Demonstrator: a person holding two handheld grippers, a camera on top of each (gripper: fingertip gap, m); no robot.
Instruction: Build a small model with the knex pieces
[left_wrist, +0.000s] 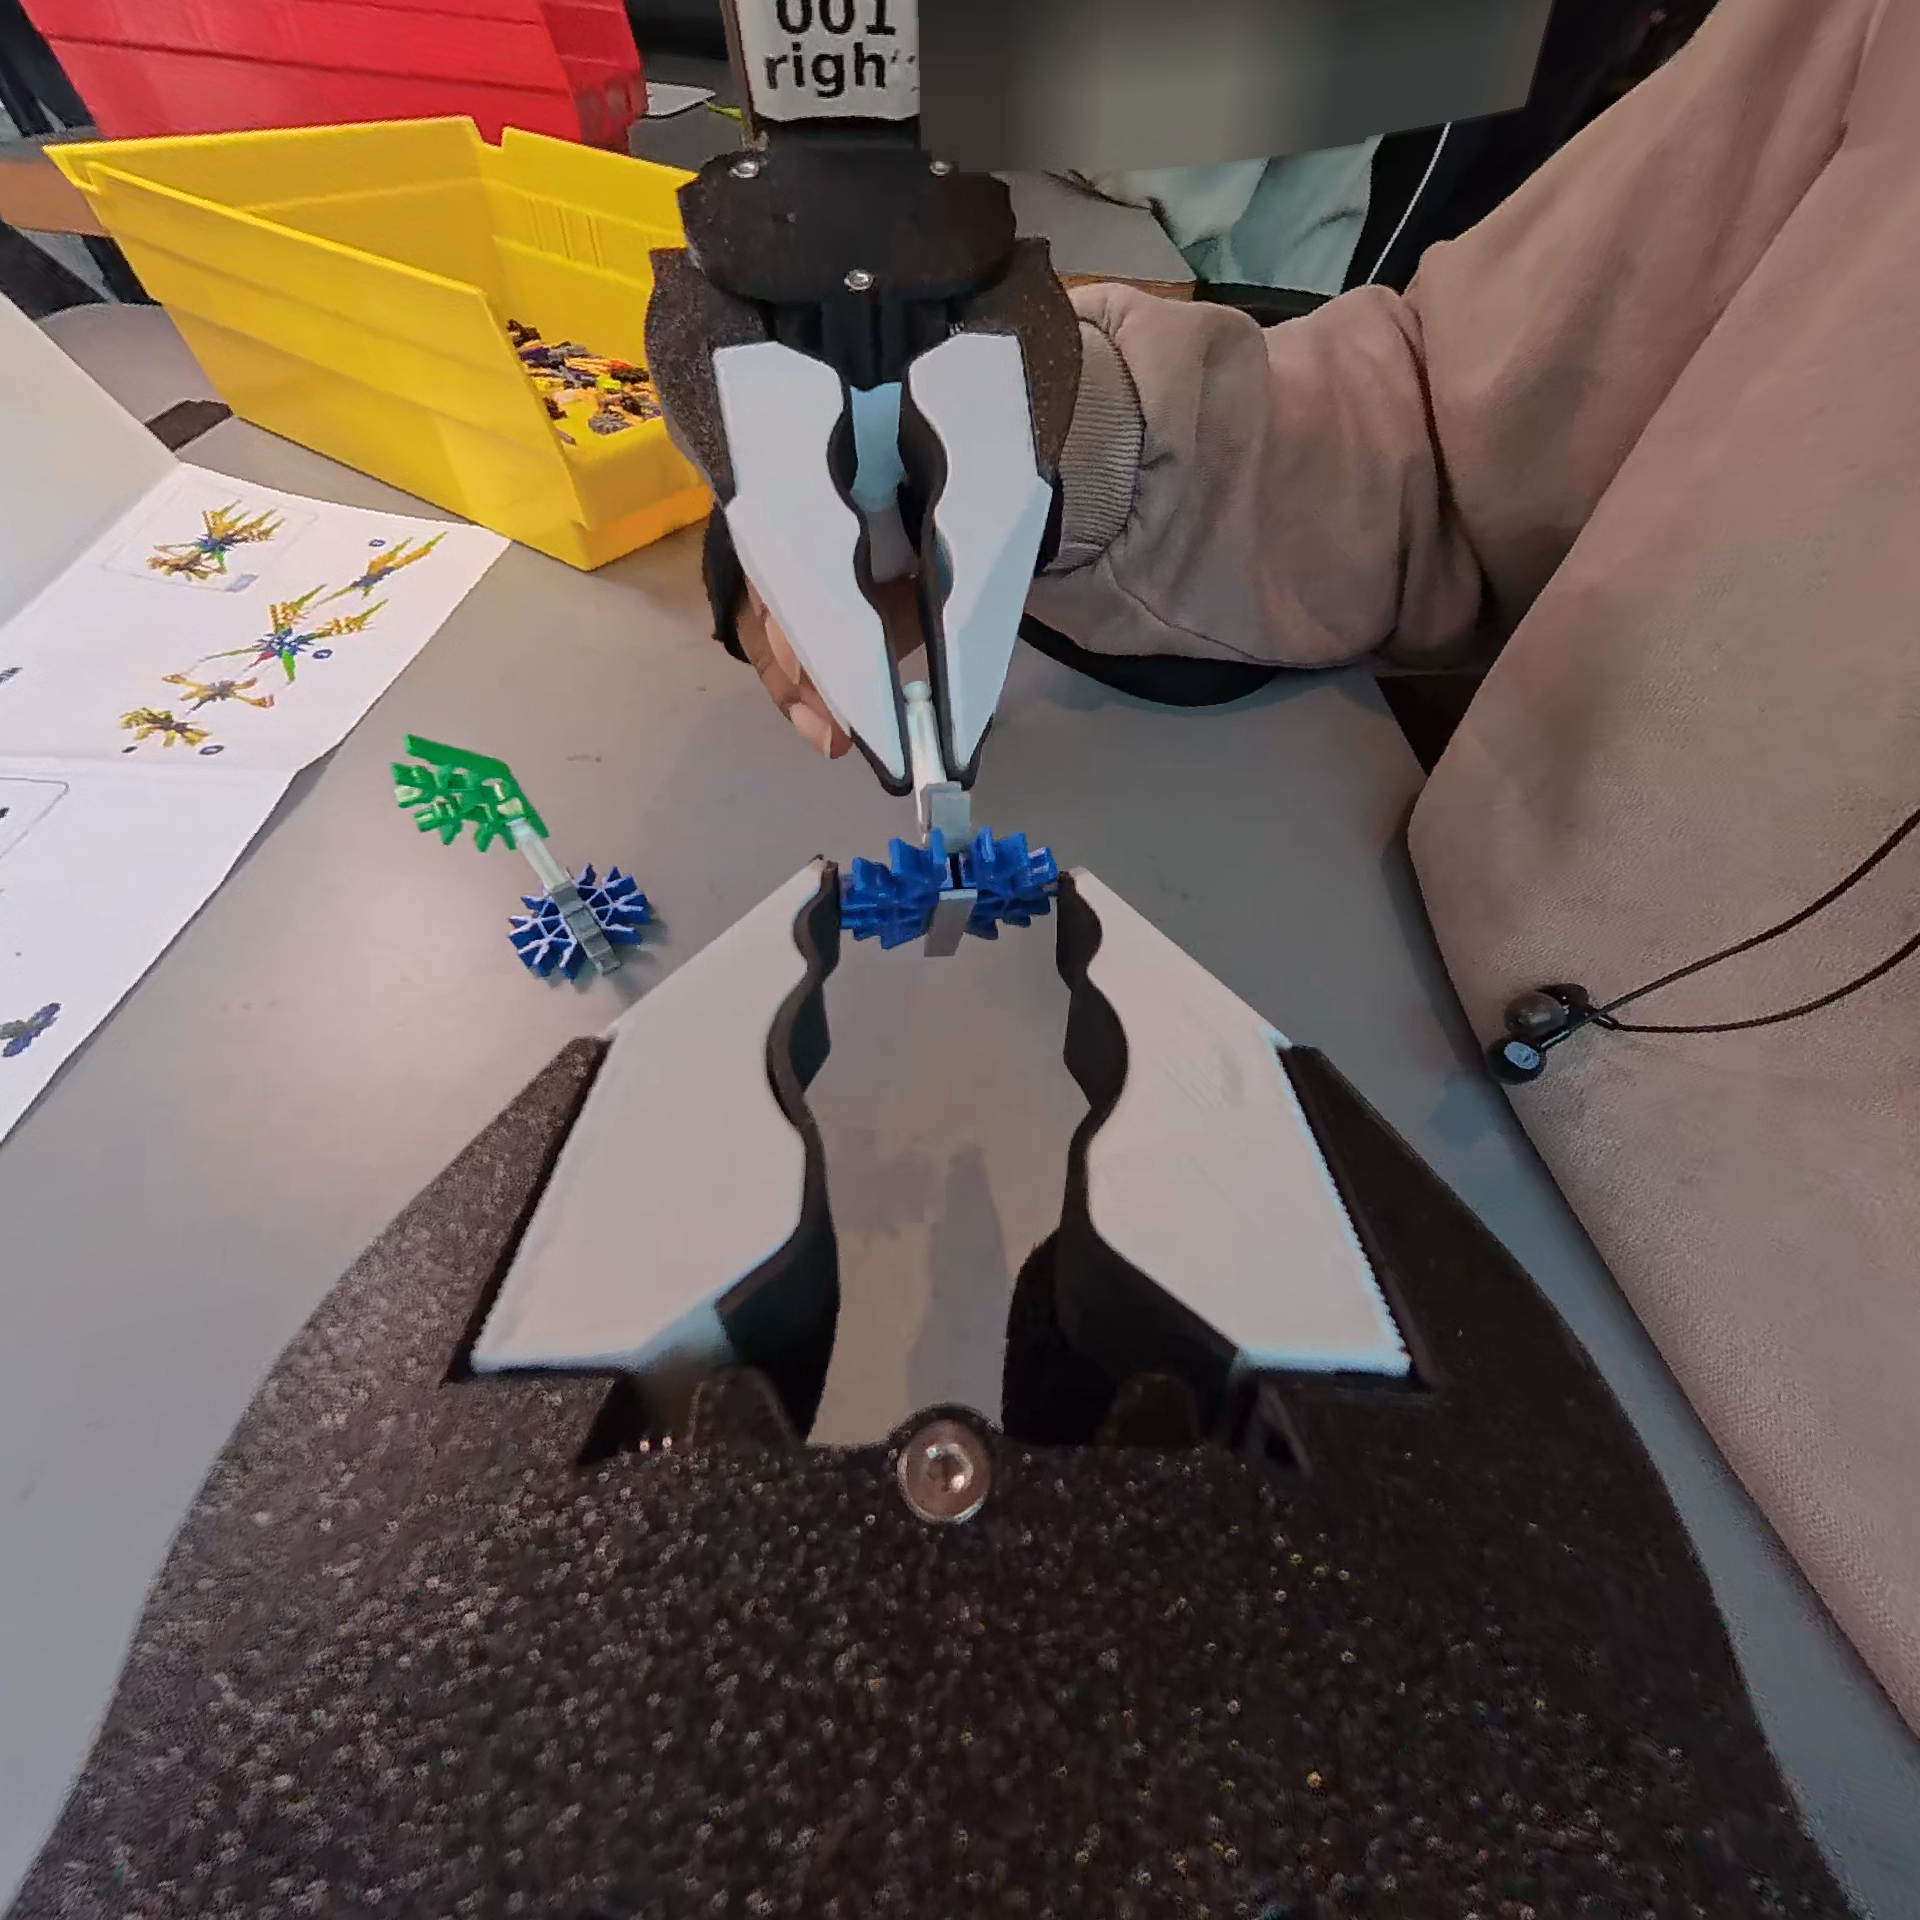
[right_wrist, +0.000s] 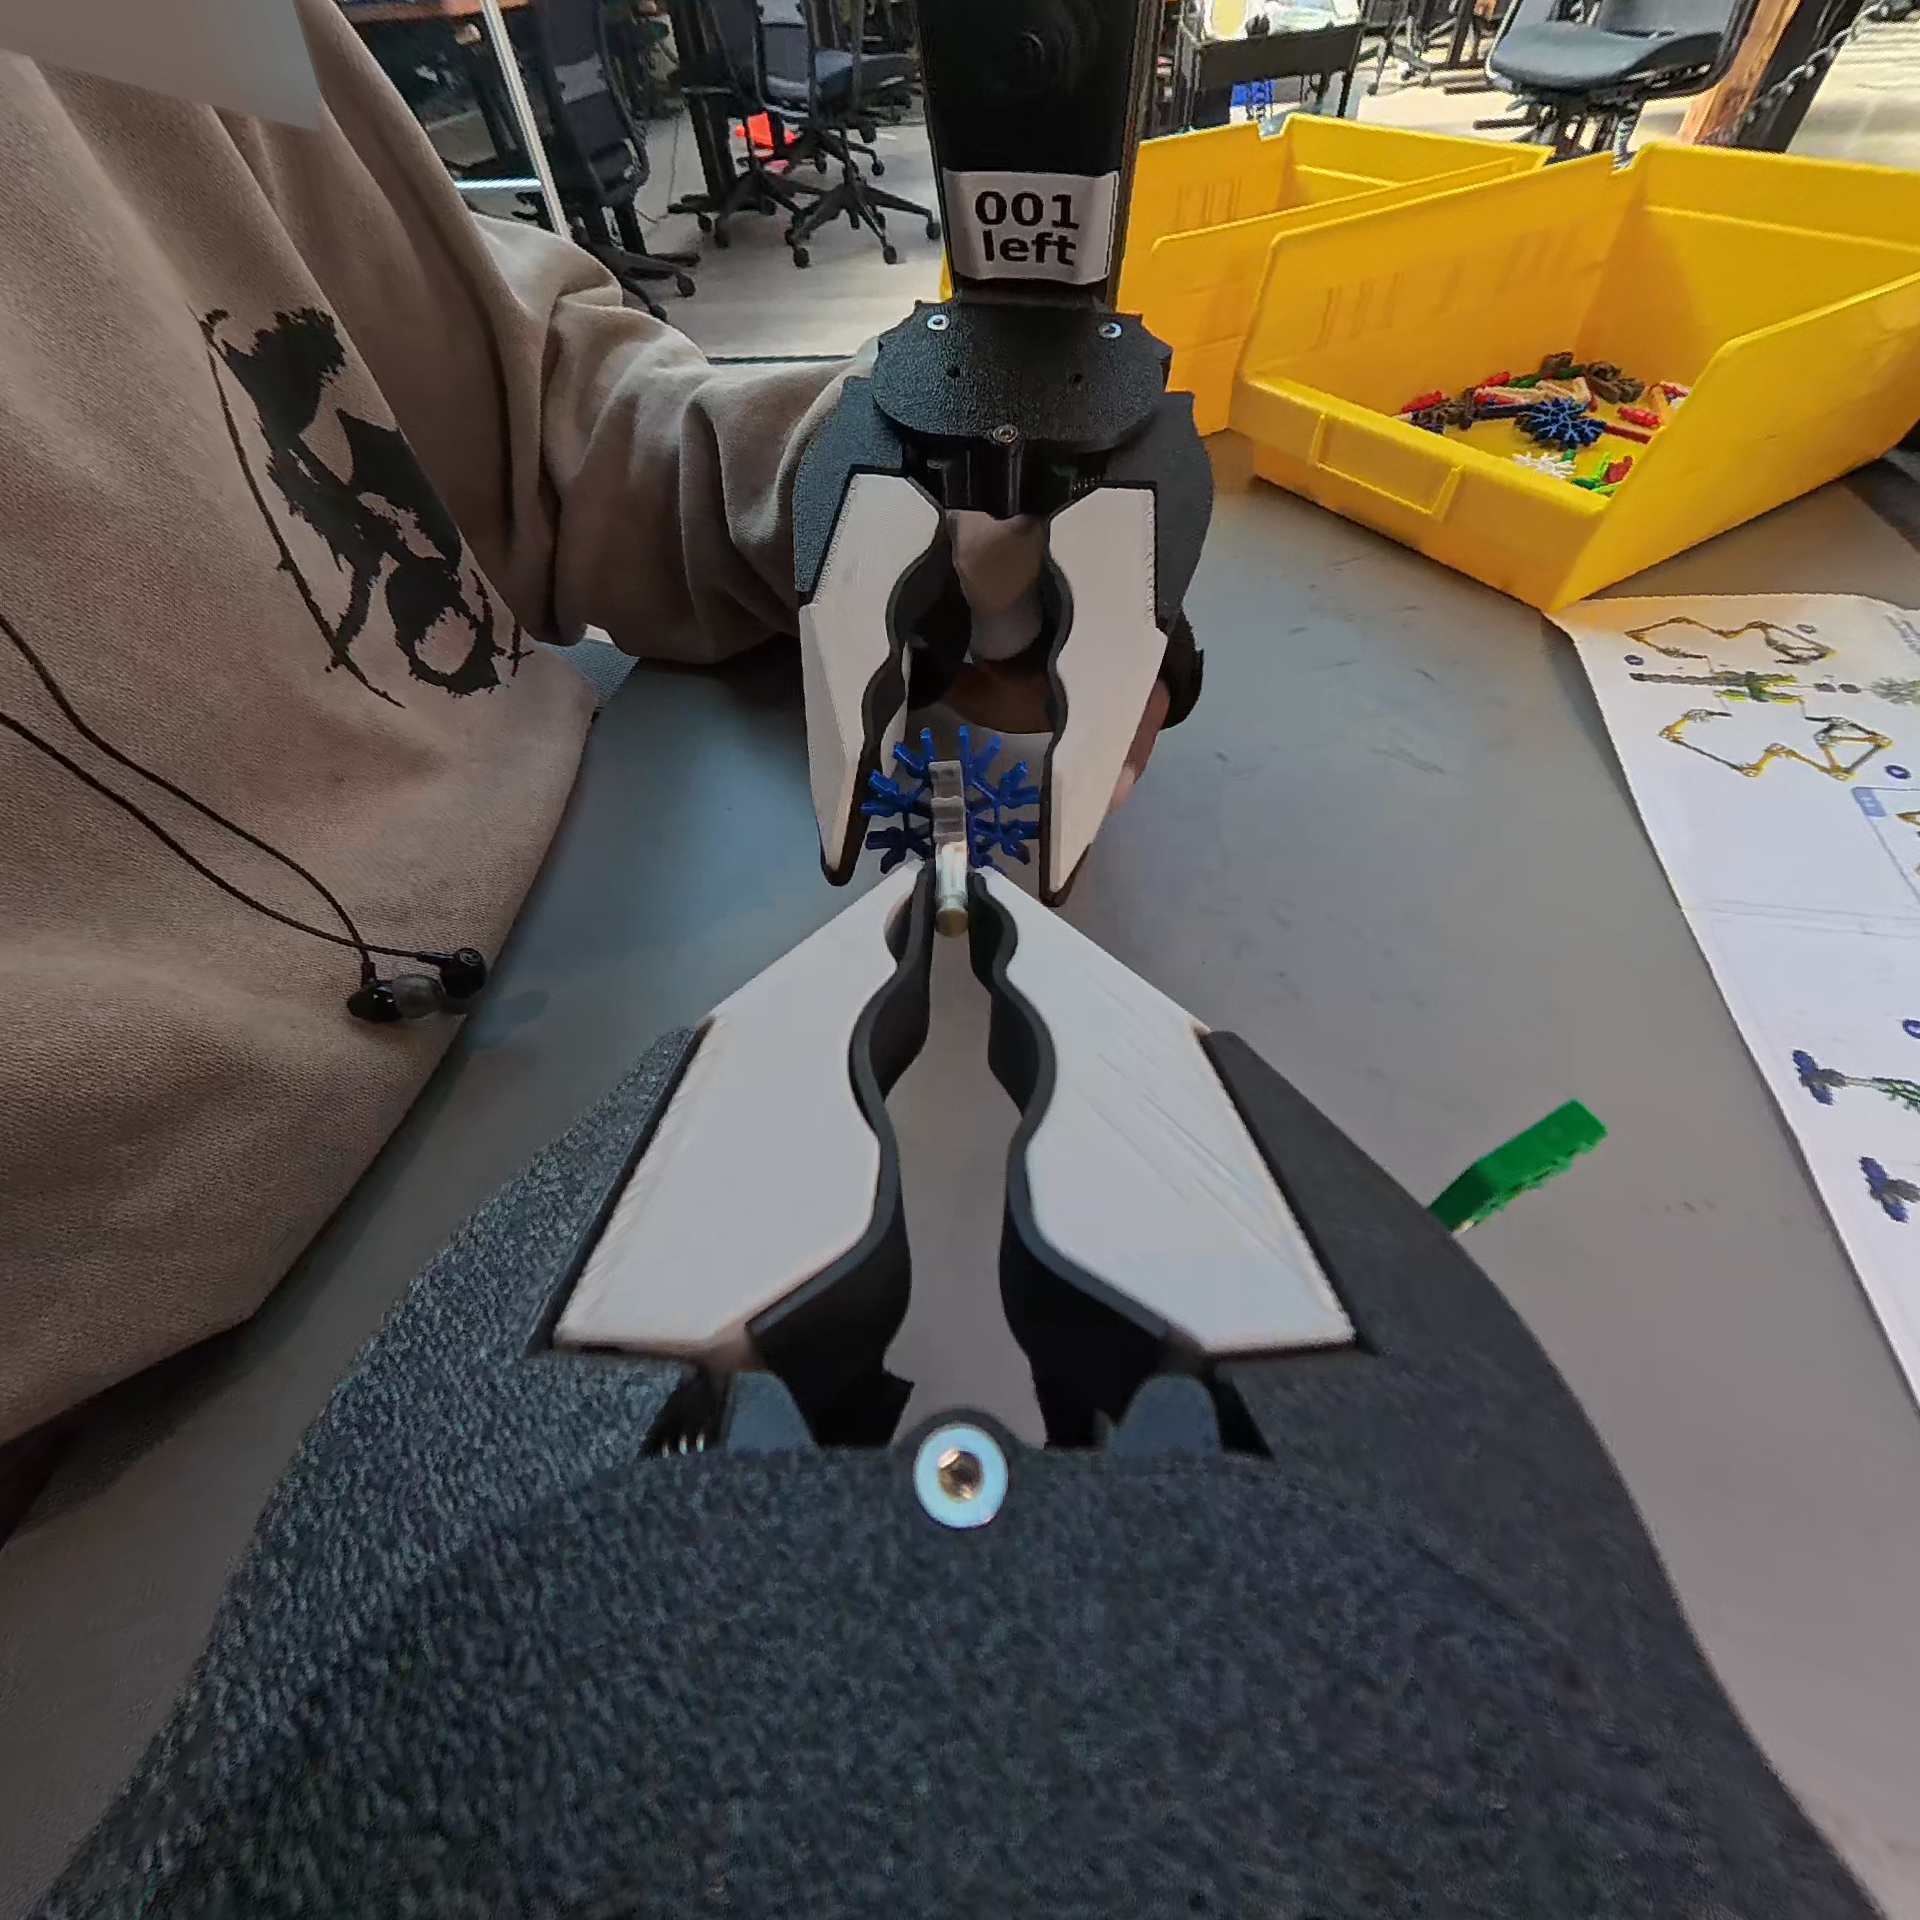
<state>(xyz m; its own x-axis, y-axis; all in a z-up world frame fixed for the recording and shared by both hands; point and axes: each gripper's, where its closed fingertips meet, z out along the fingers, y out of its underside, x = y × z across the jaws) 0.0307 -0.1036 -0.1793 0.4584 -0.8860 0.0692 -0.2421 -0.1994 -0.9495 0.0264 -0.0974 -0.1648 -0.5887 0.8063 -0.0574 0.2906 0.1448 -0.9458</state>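
Left gripper (left_wrist: 948, 894) pinches a blue snowflake connector (left_wrist: 945, 896); right gripper (right_wrist: 948, 902), white-labelled, clamps a pale rod (right_wrist: 950, 902).

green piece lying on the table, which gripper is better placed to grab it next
Neither is free. The left gripper clamps the blue snowflake connector, and the right gripper grips the white rod plugged into it. The green piece lies nearer the left gripper, so left, probably, after releasing.

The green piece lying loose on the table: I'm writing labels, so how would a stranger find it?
Start at the yellow bin and come down past the printed instruction sheet onto the grey table. There lies the green fan-shaped piece, on a pale rod ending in blue snowflake connectors; no claw touches it.
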